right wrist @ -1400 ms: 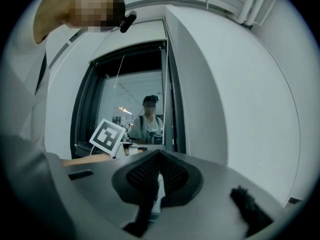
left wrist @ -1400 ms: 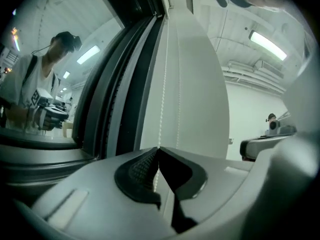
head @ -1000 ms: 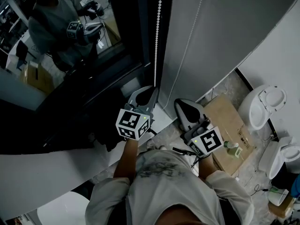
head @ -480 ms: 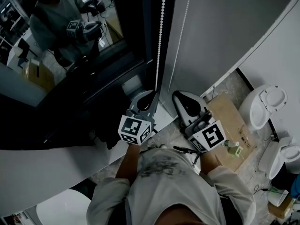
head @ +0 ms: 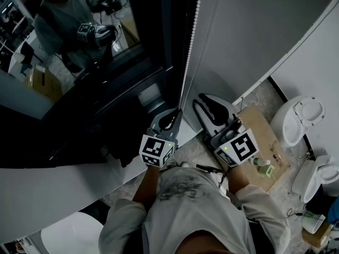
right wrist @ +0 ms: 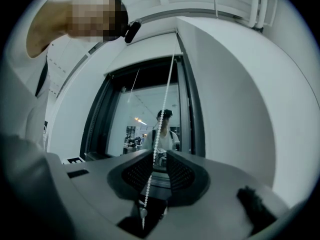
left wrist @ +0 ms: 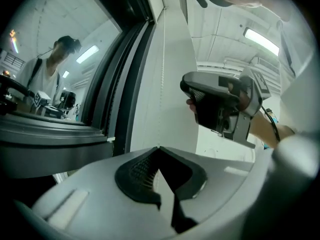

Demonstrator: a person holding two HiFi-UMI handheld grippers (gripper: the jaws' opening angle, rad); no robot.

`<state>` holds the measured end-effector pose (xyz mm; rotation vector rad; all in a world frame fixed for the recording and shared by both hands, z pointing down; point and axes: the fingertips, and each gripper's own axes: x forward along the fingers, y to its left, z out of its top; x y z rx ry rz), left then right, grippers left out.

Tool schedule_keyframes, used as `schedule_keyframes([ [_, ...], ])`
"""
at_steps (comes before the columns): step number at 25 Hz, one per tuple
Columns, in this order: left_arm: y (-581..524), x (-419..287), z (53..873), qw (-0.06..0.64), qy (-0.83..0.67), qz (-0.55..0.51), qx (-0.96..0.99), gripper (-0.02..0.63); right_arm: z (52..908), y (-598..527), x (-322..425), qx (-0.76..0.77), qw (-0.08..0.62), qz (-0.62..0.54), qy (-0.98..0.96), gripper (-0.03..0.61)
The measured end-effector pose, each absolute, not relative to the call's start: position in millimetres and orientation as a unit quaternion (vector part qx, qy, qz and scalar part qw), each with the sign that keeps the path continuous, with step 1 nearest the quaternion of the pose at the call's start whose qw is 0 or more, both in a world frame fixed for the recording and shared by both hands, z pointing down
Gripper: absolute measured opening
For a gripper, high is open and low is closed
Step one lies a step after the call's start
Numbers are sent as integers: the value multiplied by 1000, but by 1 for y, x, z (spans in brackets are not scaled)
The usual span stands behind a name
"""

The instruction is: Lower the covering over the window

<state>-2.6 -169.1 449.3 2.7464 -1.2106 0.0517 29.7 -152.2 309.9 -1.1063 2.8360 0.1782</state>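
Grey left tongs are clenched on the bead chain, the right tongs have just been opening with a strand slack between them, so regrip higher and draw straight down beside the bare window, whose covering no view shows.

Grey two-jaw left gripper held level, clamped on white bead cord — grey right gripper jaws just opened, cord loose between.

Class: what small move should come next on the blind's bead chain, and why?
Probably close the right tongs on the bead chain: their jaws have just been opening, with the chain loose between them, while the left tongs are shut on it.
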Motion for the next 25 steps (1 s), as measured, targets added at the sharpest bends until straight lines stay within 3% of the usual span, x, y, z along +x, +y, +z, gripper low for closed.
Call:
schedule_keyframes([
  [8, -158, 2, 487, 93, -402, 50, 910, 11, 295, -161, 21, -345, 57, 68, 935, 118],
  [25, -125, 9, 593, 145, -381, 144, 902, 11, 277, -168, 5, -320, 78, 76, 941, 121],
])
